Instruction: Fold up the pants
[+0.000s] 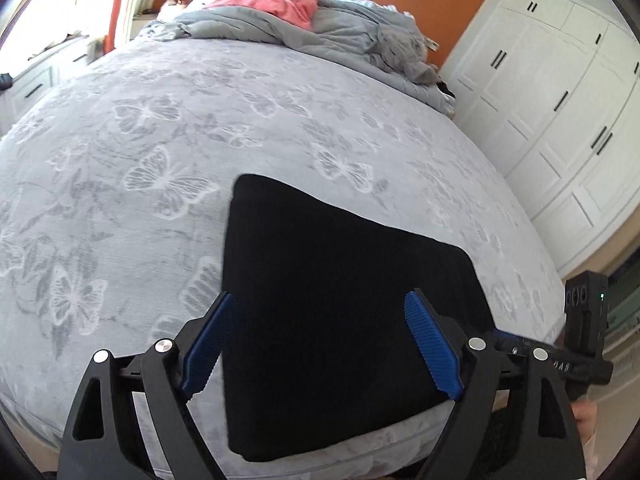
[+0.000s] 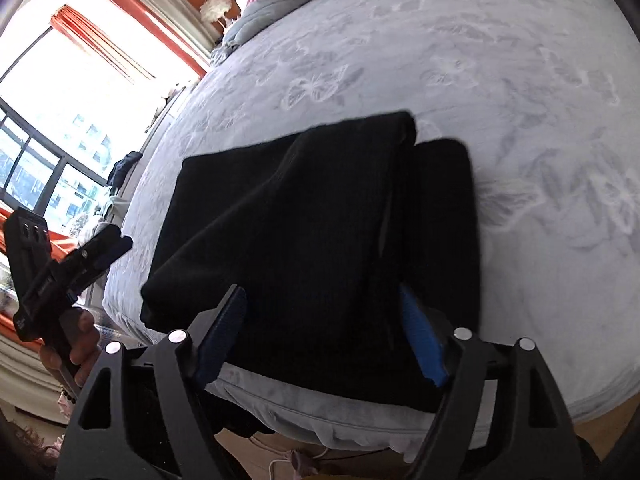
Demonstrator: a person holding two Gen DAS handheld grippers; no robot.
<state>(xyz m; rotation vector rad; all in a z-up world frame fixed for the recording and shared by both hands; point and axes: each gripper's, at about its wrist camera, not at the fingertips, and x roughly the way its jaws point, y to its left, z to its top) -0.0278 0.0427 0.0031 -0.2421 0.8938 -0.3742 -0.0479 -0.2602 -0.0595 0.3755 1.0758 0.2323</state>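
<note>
Two grippers hang over the near edge of a bed covered with a pale grey spread patterned in butterflies, and between them lies a pair of black pants, folded into a thick, roughly square stack at the near edge of the mattress. At the far left, bright windows with orange curtains line the wall. Next comes the left gripper, held above the near left part of the stack; its blue ribbed pads stand wide apart with nothing pressed between them, so it is open and grips nothing. From the right wrist view this same gripper shows at the left edge, carried by a hand wrapped around its handle, just off the left side of the bed. The pants fill the middle: the right wrist view shows the top layer lying as a broad fold across the left and centre, with a narrower folded strip exposed along the right side. The right gripper sits over the near edge of that stack, its pads spread on either side of the dark cloth; the fabric lies beneath and between them, but no pinch is visible, and the jaws read as open. At the head of the bed, far from the grippers, a pink pillow rests on a rumpled grey quilt. On the far right stand white wardrobe doors with dark handles.
</note>
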